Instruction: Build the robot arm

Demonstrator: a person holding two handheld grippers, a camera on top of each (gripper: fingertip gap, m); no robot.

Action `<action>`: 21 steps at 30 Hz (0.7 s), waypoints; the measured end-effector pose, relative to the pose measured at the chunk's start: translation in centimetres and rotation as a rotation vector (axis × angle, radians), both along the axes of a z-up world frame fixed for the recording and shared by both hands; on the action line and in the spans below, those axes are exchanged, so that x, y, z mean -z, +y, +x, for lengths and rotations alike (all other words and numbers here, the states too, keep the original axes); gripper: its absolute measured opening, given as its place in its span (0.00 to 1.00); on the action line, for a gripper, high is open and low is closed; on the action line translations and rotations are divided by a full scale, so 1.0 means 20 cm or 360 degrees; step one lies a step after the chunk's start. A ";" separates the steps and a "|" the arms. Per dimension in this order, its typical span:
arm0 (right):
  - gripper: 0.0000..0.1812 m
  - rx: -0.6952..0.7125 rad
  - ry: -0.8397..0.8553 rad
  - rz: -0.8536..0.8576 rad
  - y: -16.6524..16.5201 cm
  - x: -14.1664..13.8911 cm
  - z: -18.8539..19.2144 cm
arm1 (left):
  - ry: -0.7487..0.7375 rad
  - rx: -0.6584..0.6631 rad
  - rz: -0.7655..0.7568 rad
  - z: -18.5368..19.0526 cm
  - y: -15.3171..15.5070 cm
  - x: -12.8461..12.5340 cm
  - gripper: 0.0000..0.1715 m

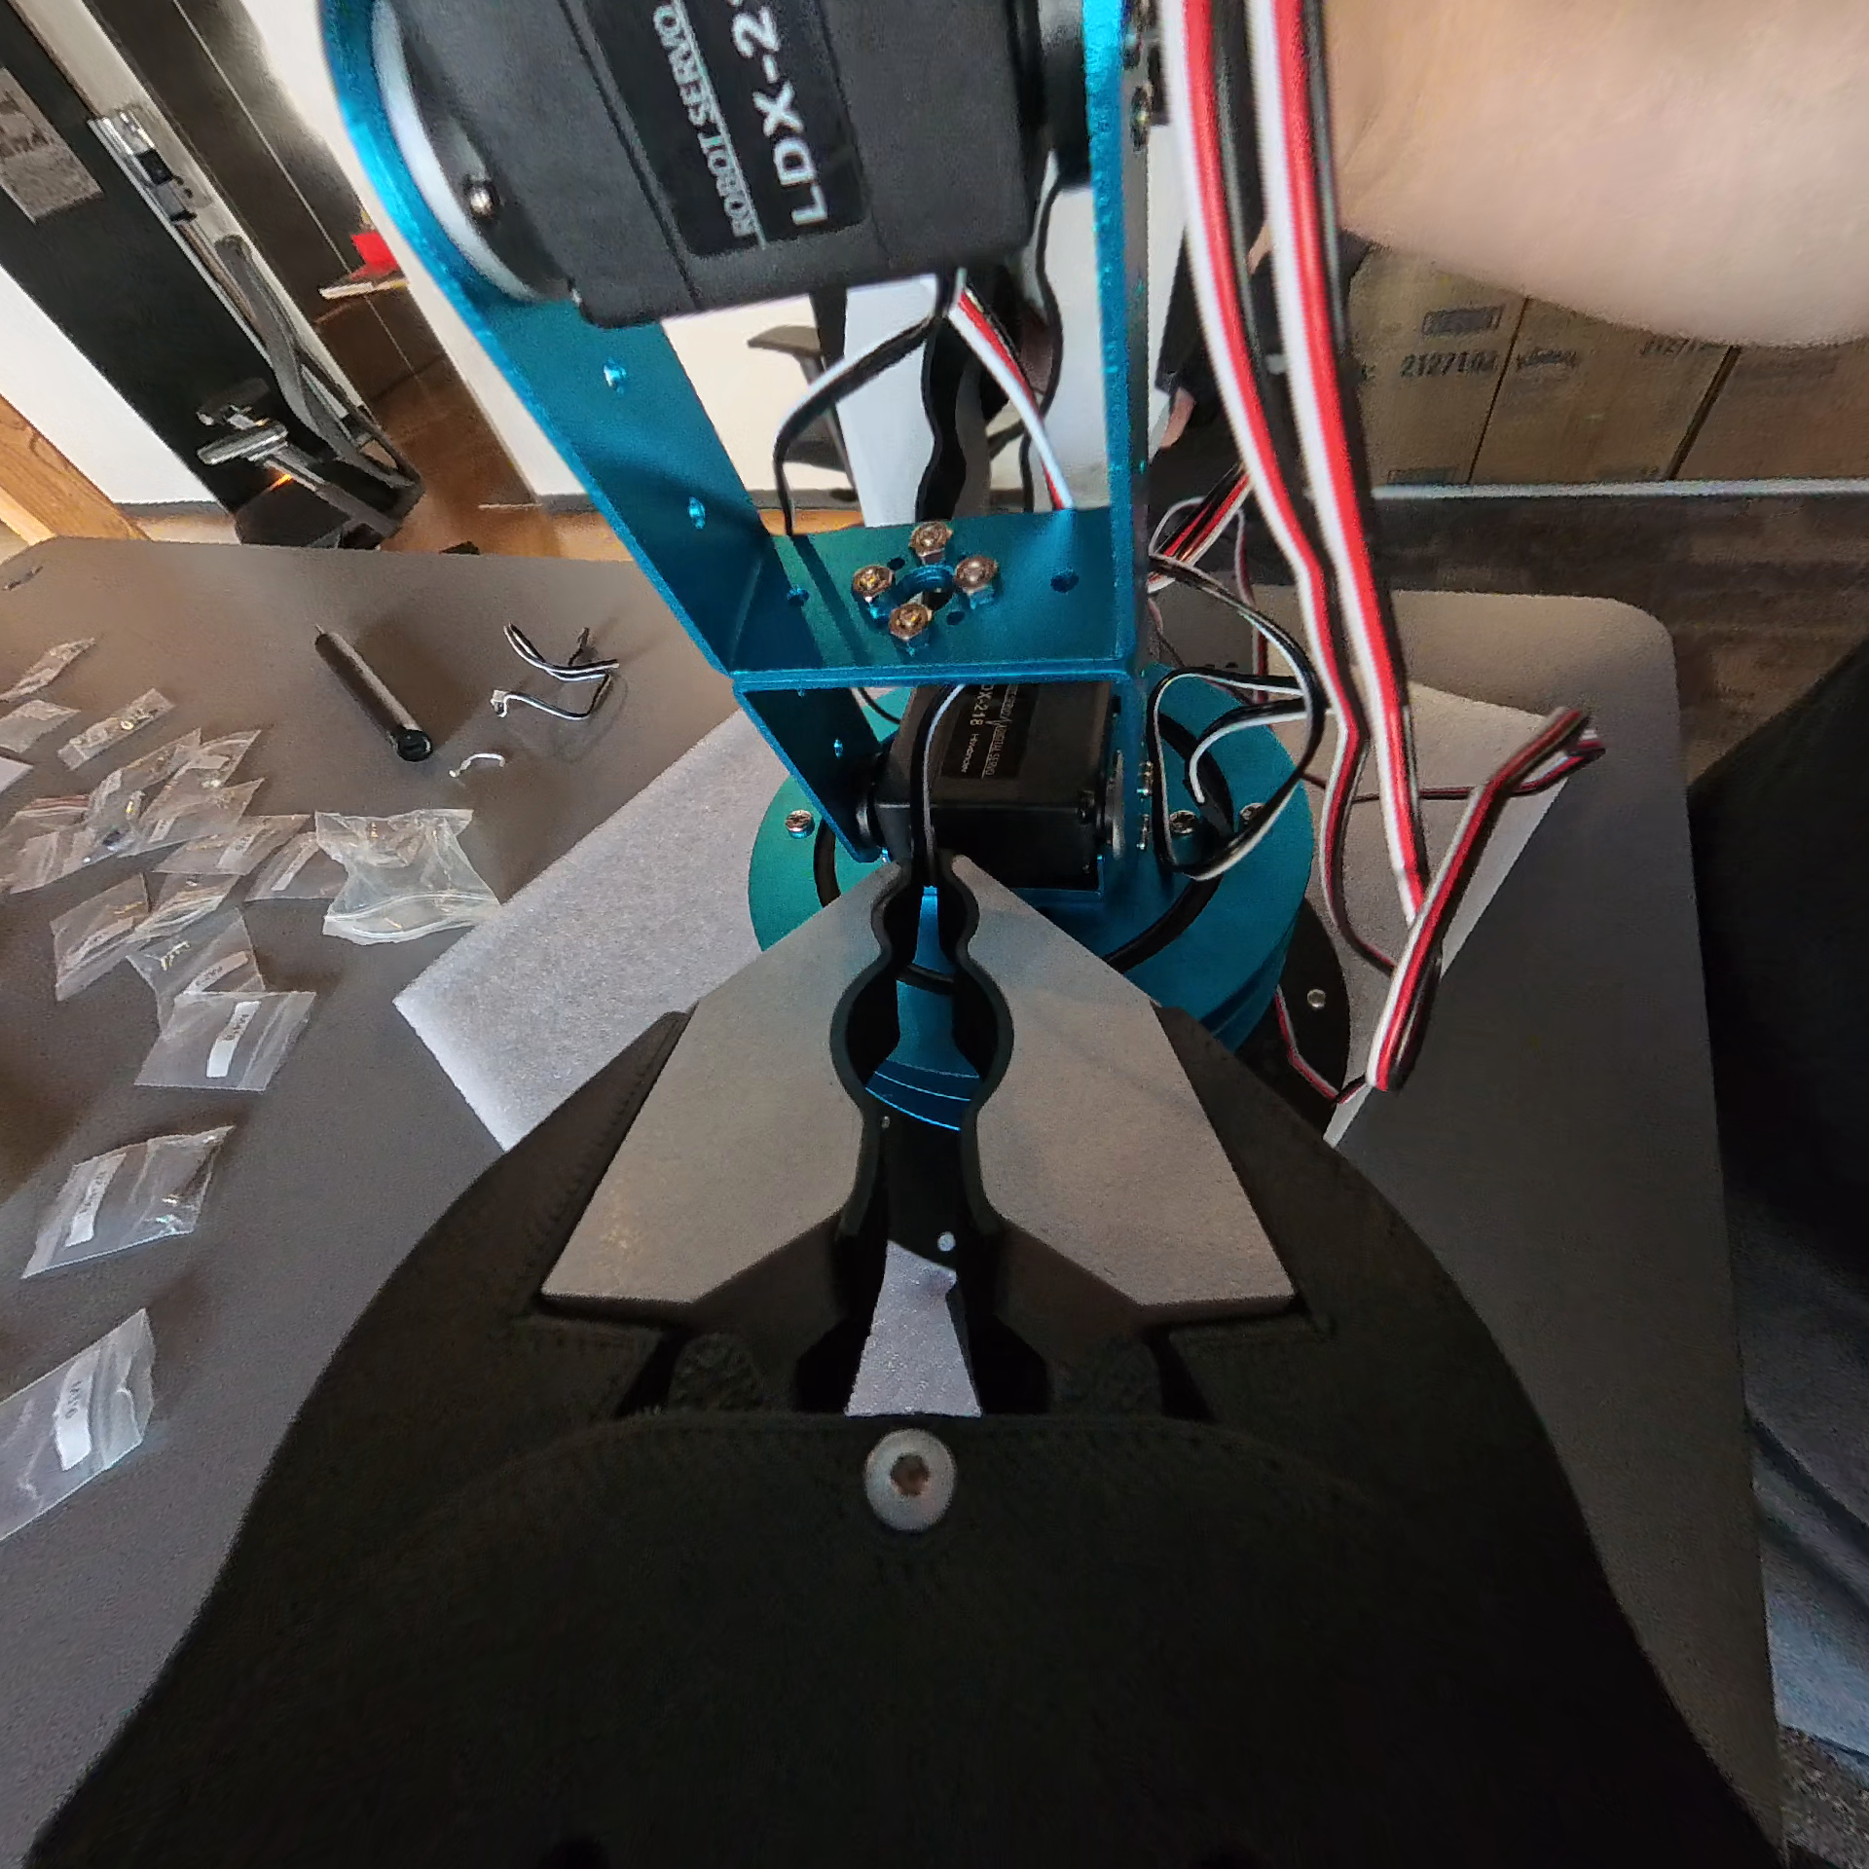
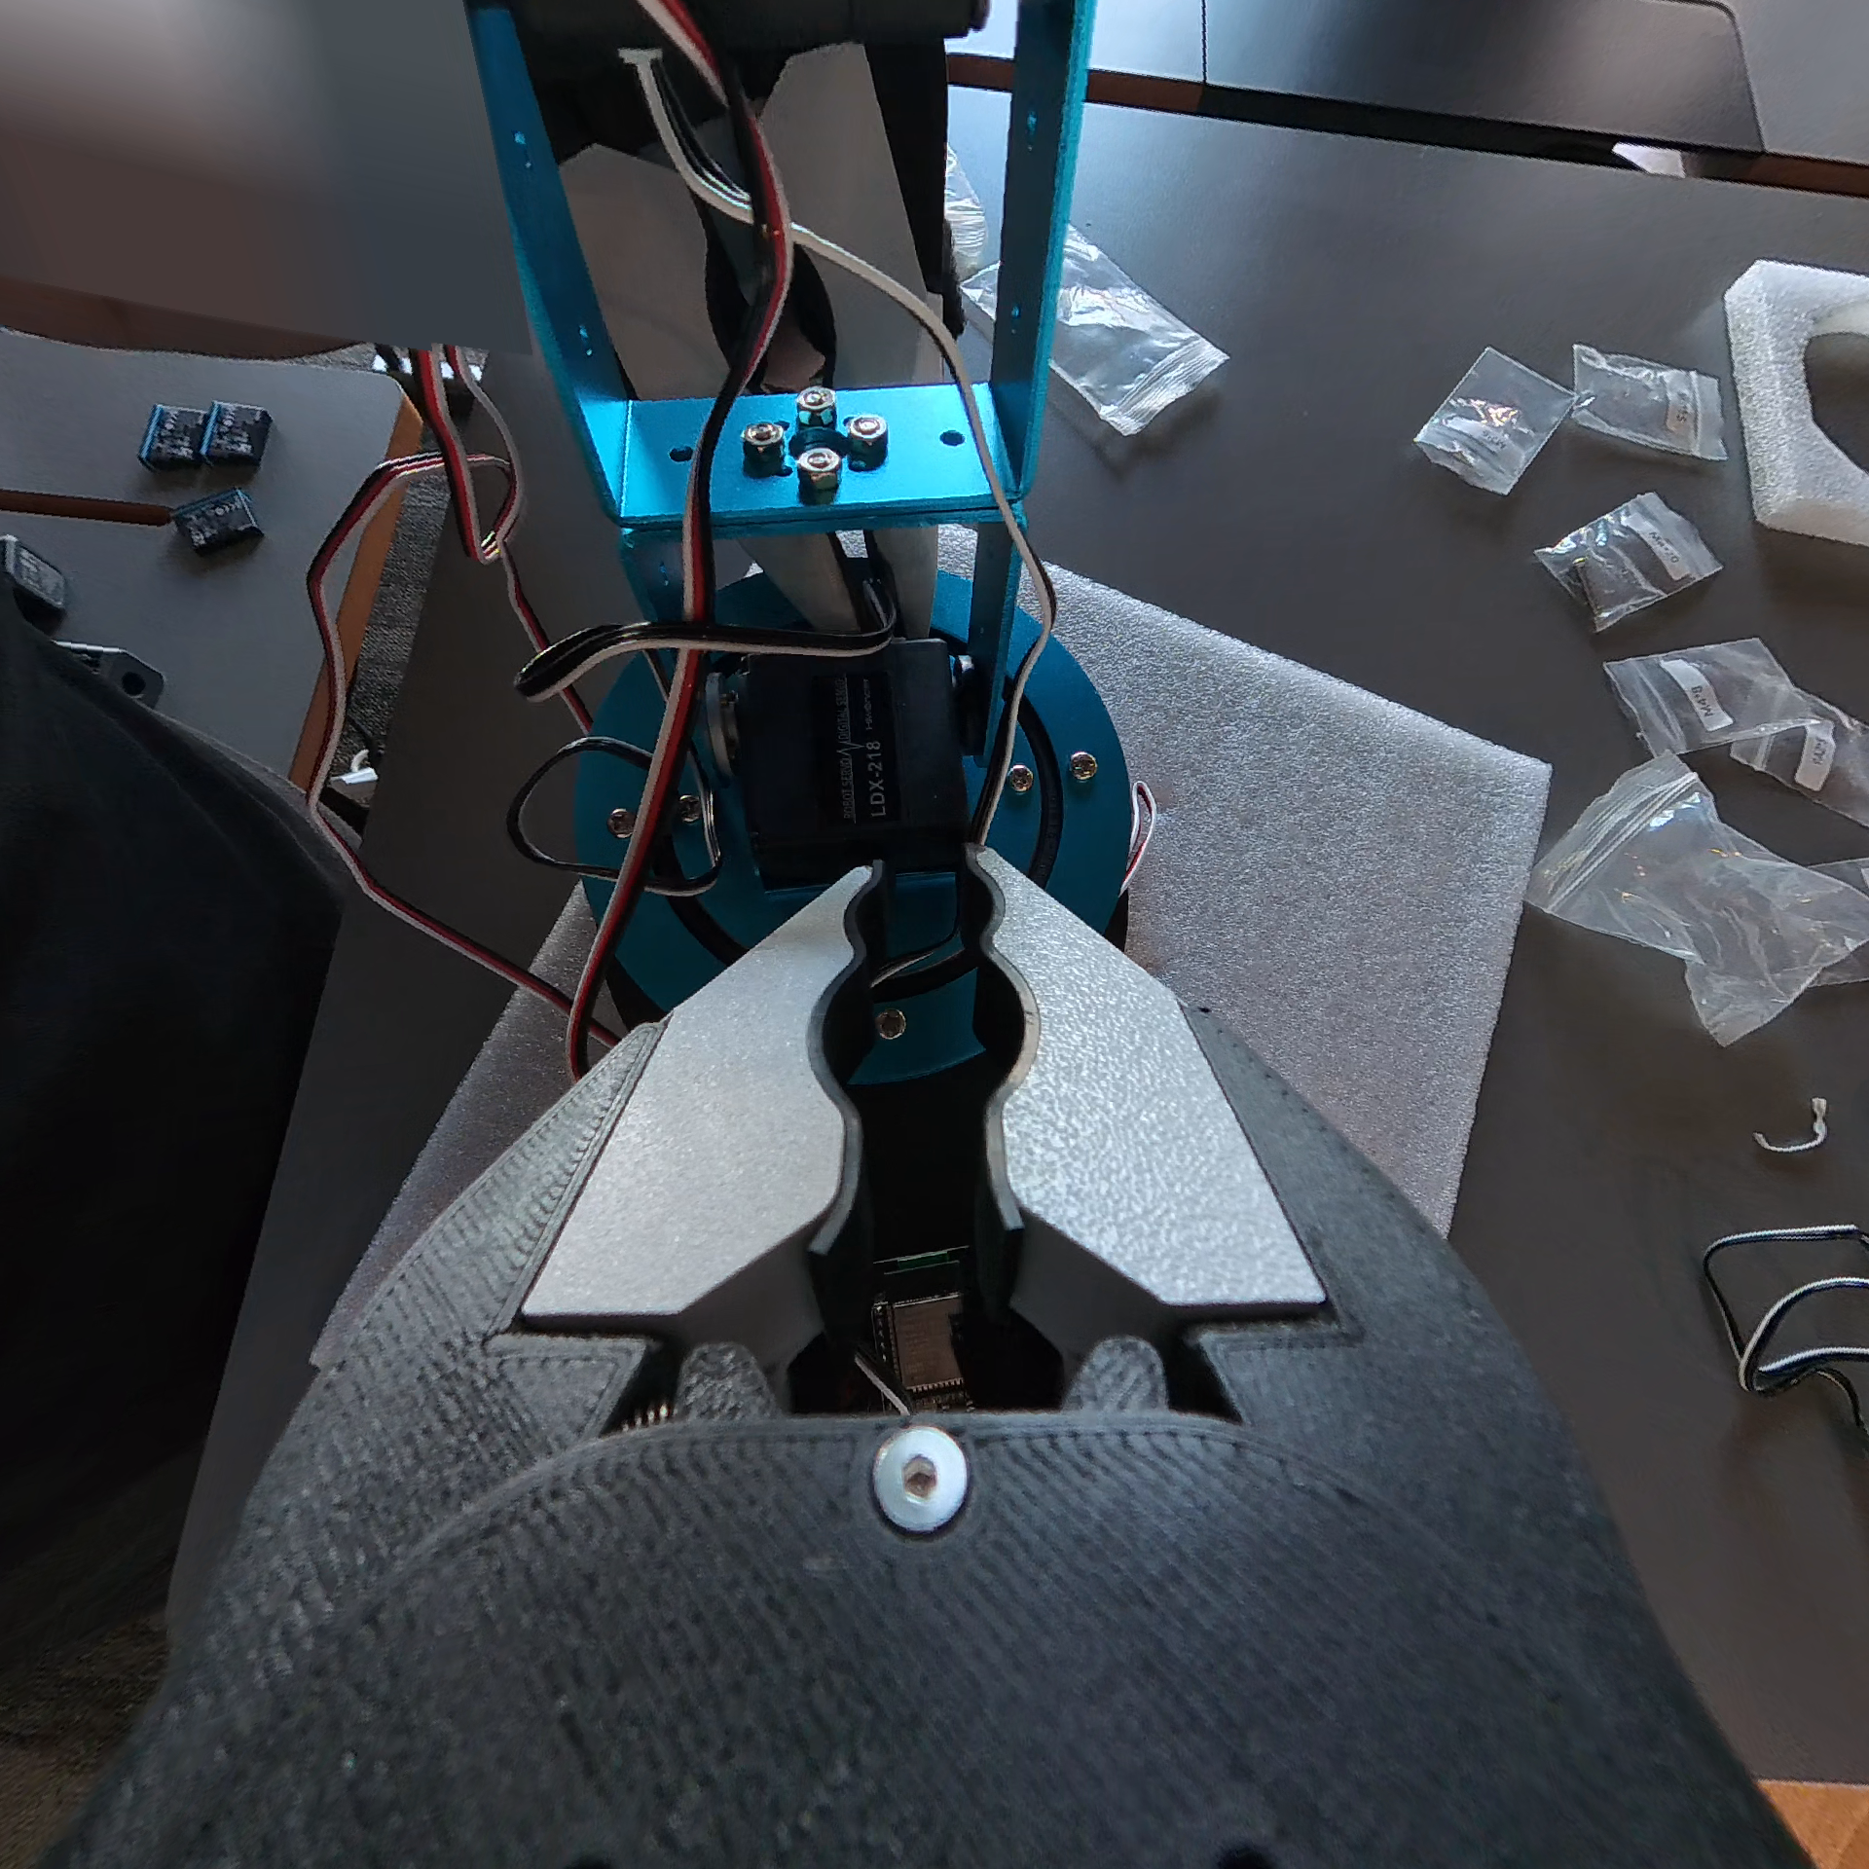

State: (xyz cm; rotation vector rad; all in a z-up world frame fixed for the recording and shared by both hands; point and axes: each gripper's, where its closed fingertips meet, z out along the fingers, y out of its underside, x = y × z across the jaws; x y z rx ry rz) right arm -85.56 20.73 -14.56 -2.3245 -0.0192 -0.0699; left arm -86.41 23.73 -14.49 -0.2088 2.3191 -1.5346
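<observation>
Left wrist view: the left tool point(image 1: 922, 872), tips nearly together around one black wire, meets the blue metal servo arm point(image 1: 941, 607); four nuts, grey worktop point(image 1: 303, 1163).

Right wrist view: the right tool point(image 2: 922, 860), slightly spread, empty; three blue modules point(image 2: 207, 445).

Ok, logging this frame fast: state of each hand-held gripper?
Left hand-held gripper: nearly shut, a black wire between the tips.
Right hand-held gripper: slightly open, holding nothing.
</observation>
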 end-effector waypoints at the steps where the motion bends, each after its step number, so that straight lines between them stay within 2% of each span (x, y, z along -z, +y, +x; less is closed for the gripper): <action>1: 0.06 0.0001 -0.0002 0.0002 0.00 0.00 0.00 | 0.0001 0.0002 0.0004 0.00 0.00 0.00 0.00; 7: 0.06 -0.0004 0.0000 0.0007 0.00 0.00 0.00 | 0.0141 0.0010 -0.0125 0.01 0.01 0.00 0.02; 13: 0.06 -0.0007 0.0020 0.0025 0.00 0.00 0.00 | 0.0122 -0.0023 -0.0109 0.01 0.03 0.02 0.04; 21: 0.06 -0.0004 0.0023 0.0031 0.00 0.00 0.00 | 0.0060 0.0021 -0.0254 0.00 0.02 -0.03 0.01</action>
